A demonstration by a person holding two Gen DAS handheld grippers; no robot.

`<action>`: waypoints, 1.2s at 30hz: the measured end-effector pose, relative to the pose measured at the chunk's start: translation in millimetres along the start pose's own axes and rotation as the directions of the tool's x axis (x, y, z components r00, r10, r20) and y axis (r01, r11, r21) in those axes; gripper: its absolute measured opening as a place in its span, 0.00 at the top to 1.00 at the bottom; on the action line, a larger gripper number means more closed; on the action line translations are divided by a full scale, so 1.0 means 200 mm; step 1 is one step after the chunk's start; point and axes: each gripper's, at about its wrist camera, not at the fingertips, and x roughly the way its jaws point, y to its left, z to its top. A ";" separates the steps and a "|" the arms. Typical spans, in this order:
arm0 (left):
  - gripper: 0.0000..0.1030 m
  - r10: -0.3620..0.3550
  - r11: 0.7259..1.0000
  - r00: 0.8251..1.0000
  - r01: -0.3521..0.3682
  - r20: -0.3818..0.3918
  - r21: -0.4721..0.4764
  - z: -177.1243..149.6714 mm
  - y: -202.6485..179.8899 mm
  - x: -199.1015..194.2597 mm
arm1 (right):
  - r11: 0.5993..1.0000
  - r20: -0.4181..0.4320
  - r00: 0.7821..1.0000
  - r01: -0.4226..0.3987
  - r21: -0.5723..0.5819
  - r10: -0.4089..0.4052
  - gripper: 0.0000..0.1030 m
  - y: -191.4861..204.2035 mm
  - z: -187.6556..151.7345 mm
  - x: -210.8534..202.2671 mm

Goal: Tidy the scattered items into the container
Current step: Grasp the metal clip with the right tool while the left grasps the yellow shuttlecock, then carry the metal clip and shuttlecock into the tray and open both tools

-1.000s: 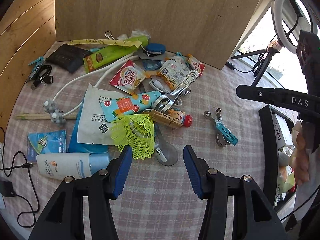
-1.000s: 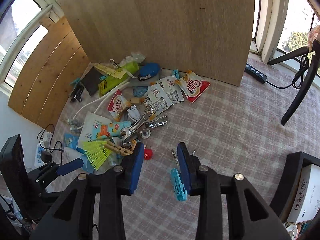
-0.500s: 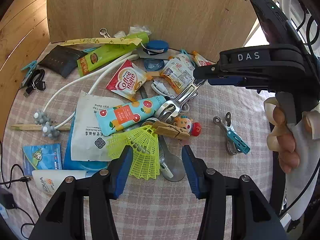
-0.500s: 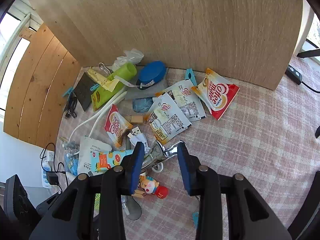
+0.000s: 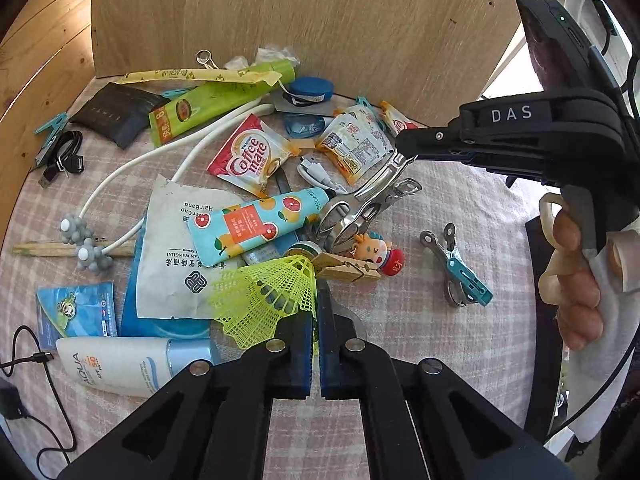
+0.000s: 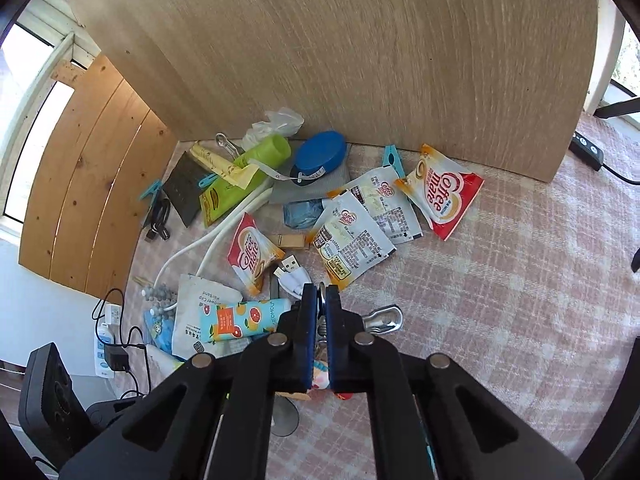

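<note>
The left tongs were clenched on the yellow shuttlecock at the pile's near edge, ready for lifting. Beyond, the right tongs gripped the steel clip amid the clutter on the desk; no container showed clearly.

Left claw shut, angled steeply down. Right claw closed, angled down too; a hand grips its handle.
</note>
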 end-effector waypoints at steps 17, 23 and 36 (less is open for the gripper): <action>0.99 -0.046 0.995 0.995 0.038 0.083 0.088 -0.03 -0.20 -0.28 | 1.000 0.167 0.986 0.028 0.001 -0.027 0.97 -0.11 -0.15 -0.54; 0.99 -0.113 0.977 0.991 0.099 0.065 0.187 -0.05 -0.47 -0.31 | 0.995 0.229 0.970 0.067 0.071 -0.081 0.97 -0.33 -0.35 -0.80; 0.99 -0.301 0.833 0.950 0.301 -0.077 0.464 -0.24 -1.32 -0.30 | 0.923 0.319 0.895 0.208 0.324 -0.313 0.97 -0.95 -0.88 -1.52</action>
